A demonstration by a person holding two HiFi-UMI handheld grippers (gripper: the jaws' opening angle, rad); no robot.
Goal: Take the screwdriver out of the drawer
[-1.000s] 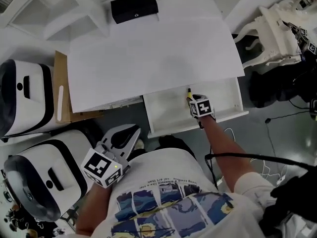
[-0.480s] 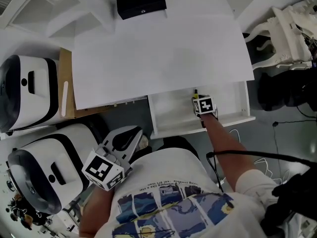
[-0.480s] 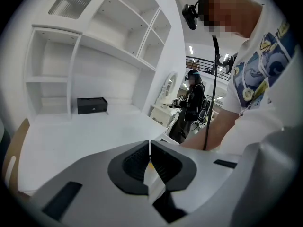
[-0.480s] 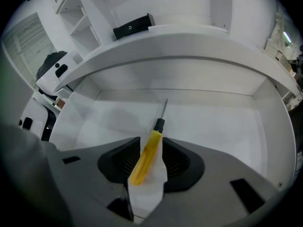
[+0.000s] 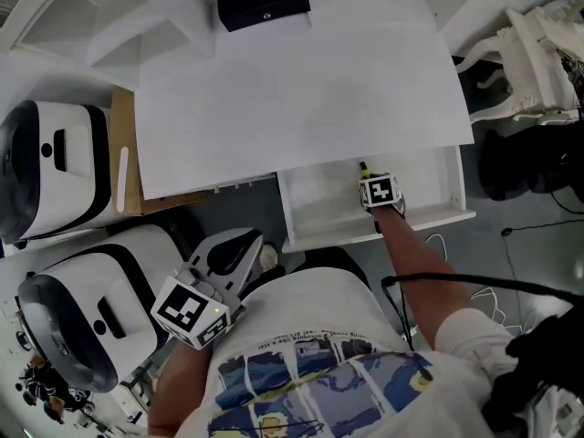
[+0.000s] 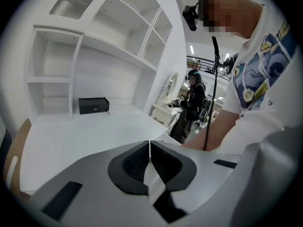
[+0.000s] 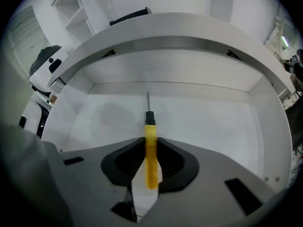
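Currently | right gripper [image 7: 150,142] jaws just closing, pressing screwdriver [image 7: 151,169] handle in drawer [image 7: 203,122] | left gripper [image 6: 150,148] jaws together, empty

The yellow-handled screwdriver [image 7: 150,150] lies in the open white drawer [image 7: 213,122], metal shaft pointing toward its back.

bright, even light from overhead washes the white tabletop [image 5: 301,80] almost featureless in the head view. shadows are soft, darkest under its front edge at the back of the drawer [image 7: 199,122]. both gripper views bulge like a fisheye, with black vignetted corners. the yellow screwdriver [image 7: 150,150] looks sharp.
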